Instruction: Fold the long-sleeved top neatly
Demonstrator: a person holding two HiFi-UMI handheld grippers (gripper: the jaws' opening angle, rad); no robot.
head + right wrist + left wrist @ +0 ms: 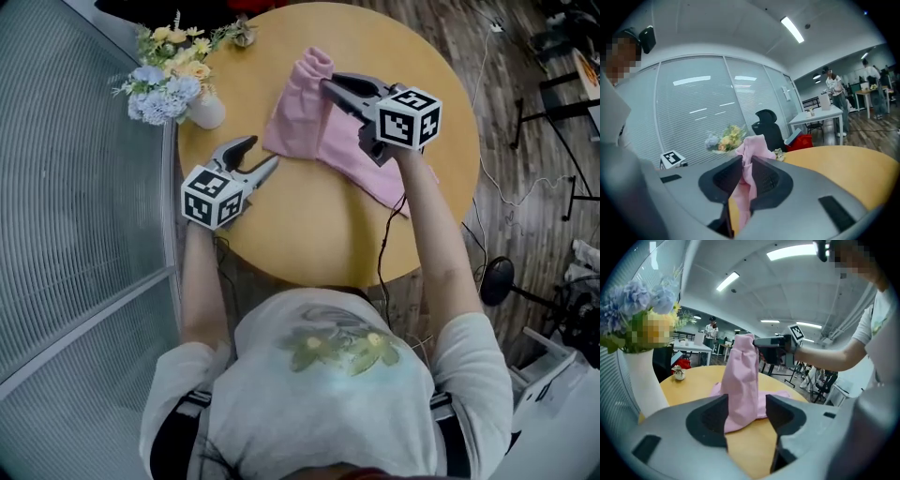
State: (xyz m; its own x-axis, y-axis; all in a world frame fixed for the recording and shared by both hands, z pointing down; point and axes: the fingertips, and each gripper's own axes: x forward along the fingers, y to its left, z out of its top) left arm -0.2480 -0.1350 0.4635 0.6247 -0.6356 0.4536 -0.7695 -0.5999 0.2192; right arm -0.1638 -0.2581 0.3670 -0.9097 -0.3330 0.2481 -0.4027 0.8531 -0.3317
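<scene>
The pink long-sleeved top point(305, 127) lies bunched on the round wooden table point(309, 234). My right gripper point(328, 86) is shut on a pinch of its far end and holds that end raised, so the cloth point(740, 376) hangs in a tall peak. In the right gripper view a fold of the top point(752, 145) is squeezed between the jaws of the right gripper point(746, 161). My left gripper point(261, 157) is open just left of the top's near edge, above the table. In its own view the left gripper point(746, 404) has nothing between its jaws; the top lies beyond them.
A white vase of flowers point(178, 84) stands at the table's left edge, close to the left gripper. A small ornament point(242, 36) sits at the far rim. A glass wall with blinds point(75, 187) runs along the left. Cables and stands point(553, 141) are on the floor at right.
</scene>
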